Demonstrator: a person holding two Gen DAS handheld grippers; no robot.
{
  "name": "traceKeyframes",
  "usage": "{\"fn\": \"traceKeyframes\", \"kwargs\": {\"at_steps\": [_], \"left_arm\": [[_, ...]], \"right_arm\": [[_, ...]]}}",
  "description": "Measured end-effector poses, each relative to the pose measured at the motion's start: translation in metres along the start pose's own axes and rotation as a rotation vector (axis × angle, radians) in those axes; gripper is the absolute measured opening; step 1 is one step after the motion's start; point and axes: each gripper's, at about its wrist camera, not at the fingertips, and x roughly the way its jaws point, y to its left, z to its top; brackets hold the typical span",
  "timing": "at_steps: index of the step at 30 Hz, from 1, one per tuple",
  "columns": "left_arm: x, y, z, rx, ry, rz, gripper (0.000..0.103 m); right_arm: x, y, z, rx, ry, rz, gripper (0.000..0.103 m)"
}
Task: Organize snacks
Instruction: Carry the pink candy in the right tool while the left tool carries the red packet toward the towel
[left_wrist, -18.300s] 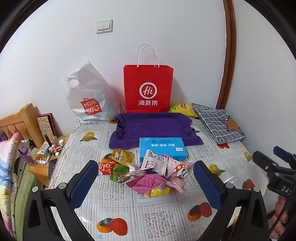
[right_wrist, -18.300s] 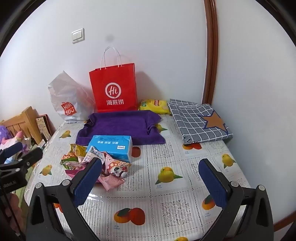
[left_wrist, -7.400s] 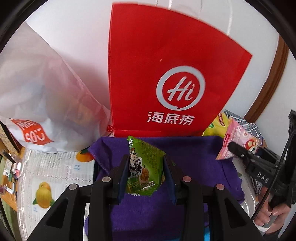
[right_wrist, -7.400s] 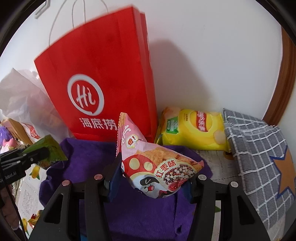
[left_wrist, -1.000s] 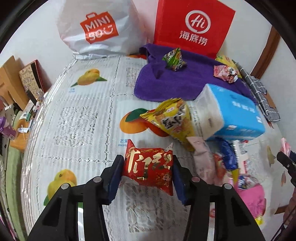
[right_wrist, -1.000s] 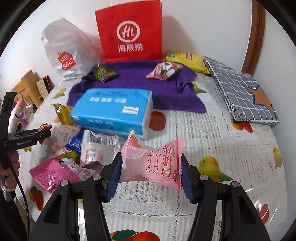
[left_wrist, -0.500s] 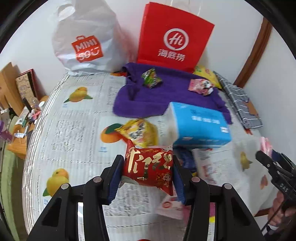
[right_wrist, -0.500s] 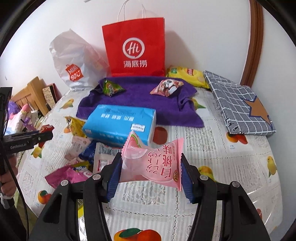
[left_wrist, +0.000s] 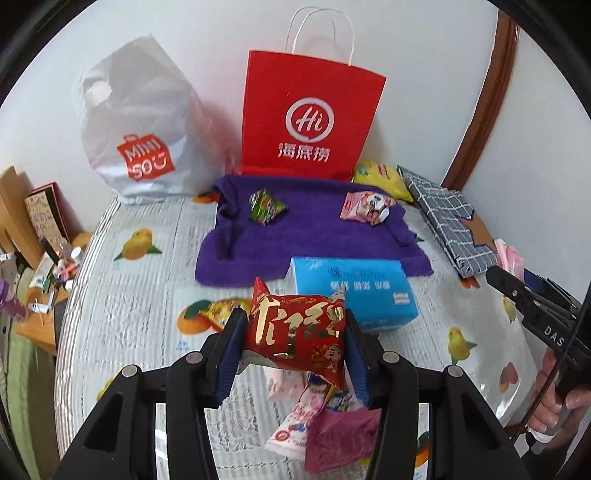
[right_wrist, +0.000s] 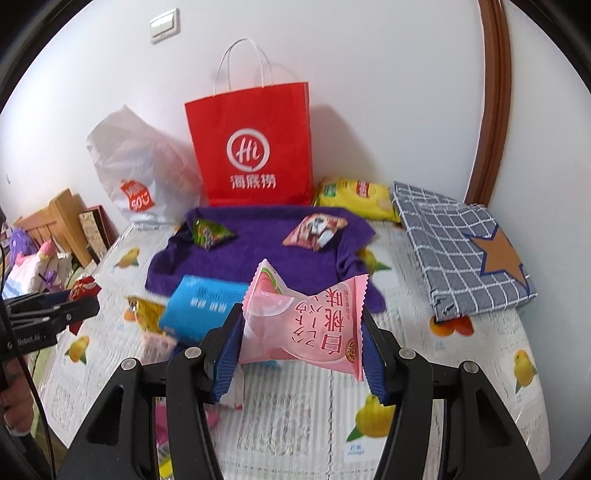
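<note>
My left gripper (left_wrist: 295, 343) is shut on a red snack packet with gold lettering (left_wrist: 297, 332), held above the table. In the right wrist view my right gripper (right_wrist: 301, 343) is shut on a pink peach snack packet (right_wrist: 306, 325), also lifted off the table. A purple towel (left_wrist: 306, 236) lies at the back, with a green snack packet (left_wrist: 266, 206) on its left and a pink patterned packet (left_wrist: 365, 206) on its right. Loose snacks (left_wrist: 325, 424) lie heaped under the left gripper. A yellow packet (left_wrist: 221, 310) lies beside the blue tissue pack (left_wrist: 354, 291).
A red paper bag (left_wrist: 306, 122) and a white plastic bag (left_wrist: 140, 125) stand against the back wall. A yellow chips bag (right_wrist: 354, 195) and a folded checked cloth (right_wrist: 465, 251) lie at the back right. A cluttered wooden bedside stand (left_wrist: 37, 236) sits off the left edge.
Both grippers have risen from the table with their packets still clamped. The views have tilted up, so the towel and bags at the back show more fully.
</note>
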Motion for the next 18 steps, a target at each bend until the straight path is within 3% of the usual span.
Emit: {"fn": "traceKeyframes", "kwargs": {"at_steps": [18], "left_arm": [[0.022, -0.019, 0.052, 0.035, -0.038, 0.035, 0.048]], "right_arm": [[0.037, -0.001, 0.054, -0.008, -0.043, 0.036, 0.057]]}}
